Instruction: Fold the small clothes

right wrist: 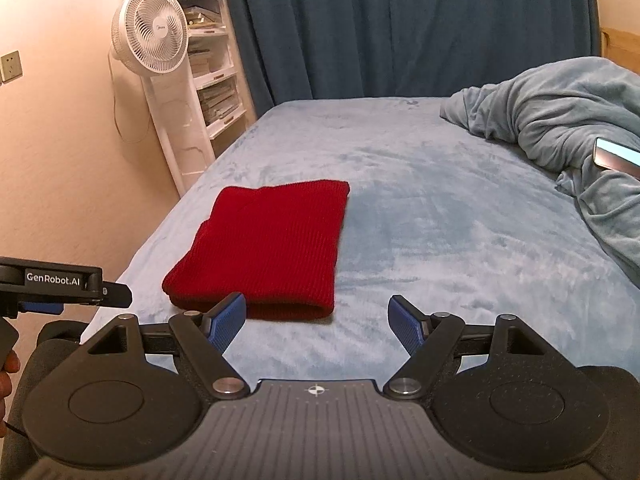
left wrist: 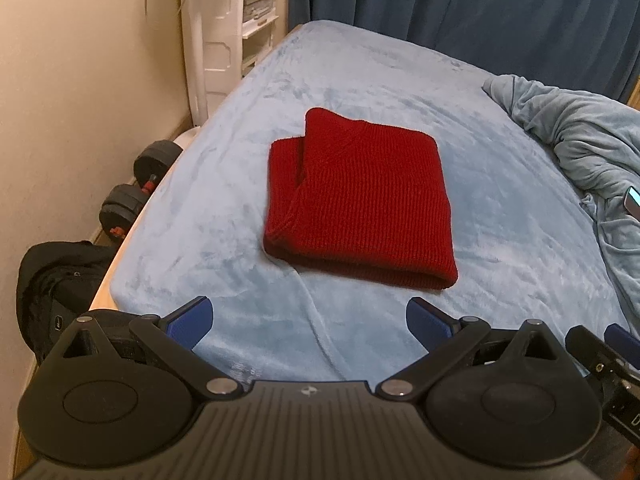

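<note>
Your left gripper (left wrist: 308, 318) and right gripper (right wrist: 316, 316) hang spread, empty; red knit (left wrist: 360, 204) at twelve o'clock looks soft, floppy, light; pinch its thick folded edge.

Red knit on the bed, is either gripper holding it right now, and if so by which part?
Nothing is held. The left gripper and right gripper are both open, short of the folded red knit.

White fan (right wrist: 154, 36), dumbbells (left wrist: 136, 184), blue curtain (right wrist: 400, 20)
</note>
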Action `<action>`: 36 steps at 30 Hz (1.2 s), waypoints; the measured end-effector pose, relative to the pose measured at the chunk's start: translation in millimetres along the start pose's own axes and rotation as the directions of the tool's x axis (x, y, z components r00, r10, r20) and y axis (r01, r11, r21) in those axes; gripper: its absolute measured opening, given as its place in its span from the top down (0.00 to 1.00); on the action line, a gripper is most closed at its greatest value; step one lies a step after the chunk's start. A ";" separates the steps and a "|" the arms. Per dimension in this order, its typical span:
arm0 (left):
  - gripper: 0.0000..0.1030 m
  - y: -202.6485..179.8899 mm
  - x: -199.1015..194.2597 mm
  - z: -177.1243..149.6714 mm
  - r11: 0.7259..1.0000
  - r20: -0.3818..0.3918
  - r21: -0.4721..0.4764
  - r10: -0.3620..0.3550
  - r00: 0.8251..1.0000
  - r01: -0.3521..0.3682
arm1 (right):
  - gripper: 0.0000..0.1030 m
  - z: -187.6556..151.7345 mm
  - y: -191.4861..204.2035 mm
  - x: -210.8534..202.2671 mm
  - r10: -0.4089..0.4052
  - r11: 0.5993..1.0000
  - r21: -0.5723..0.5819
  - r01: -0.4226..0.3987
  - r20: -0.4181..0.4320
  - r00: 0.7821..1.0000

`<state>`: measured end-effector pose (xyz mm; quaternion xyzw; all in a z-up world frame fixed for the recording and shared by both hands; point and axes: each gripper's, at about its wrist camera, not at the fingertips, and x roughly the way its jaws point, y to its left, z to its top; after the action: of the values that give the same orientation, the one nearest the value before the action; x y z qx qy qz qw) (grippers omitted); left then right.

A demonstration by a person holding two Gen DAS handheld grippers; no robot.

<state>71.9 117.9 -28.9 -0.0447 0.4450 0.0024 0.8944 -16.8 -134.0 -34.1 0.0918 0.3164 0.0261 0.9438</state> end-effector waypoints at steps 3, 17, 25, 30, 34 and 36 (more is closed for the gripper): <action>0.00 0.5 3.2 1.9 1.000 -0.003 -0.007 0.005 1.000 -0.005 | 0.23 0.1 1.2 6.6 0.000 1.000 0.000 0.000 -0.014 1.000; 0.00 6.7 31.7 17.3 0.993 -0.047 -0.109 0.030 0.998 -0.035 | 0.23 7.1 -7.5 44.4 0.000 0.999 0.033 0.003 -0.087 0.996; 0.00 -1.5 59.6 24.2 0.987 -0.096 -0.153 0.029 0.995 -0.044 | 0.21 7.7 -24.2 69.0 0.020 0.996 0.089 -0.007 -0.144 0.989; 0.00 -8.6 79.2 31.5 0.977 -0.125 -0.213 0.000 0.992 -0.027 | 0.19 18.0 -40.7 90.7 0.051 0.992 0.124 -0.030 -0.166 0.985; 0.00 -15.0 99.4 37.8 0.971 -0.141 -0.238 -0.008 0.990 -0.026 | 0.16 40.5 -64.2 119.3 0.094 0.980 0.187 -0.061 -0.176 0.980; 0.00 -15.4 110.5 40.2 0.964 -0.149 -0.264 -0.011 0.989 -0.029 | 0.16 57.3 -77.8 140.2 0.108 0.972 0.224 -0.066 -0.184 0.977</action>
<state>171.3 102.0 -91.6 -0.1621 0.5064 0.0625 0.8446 129.0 -204.3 -87.0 0.2050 0.4039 0.0418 0.8906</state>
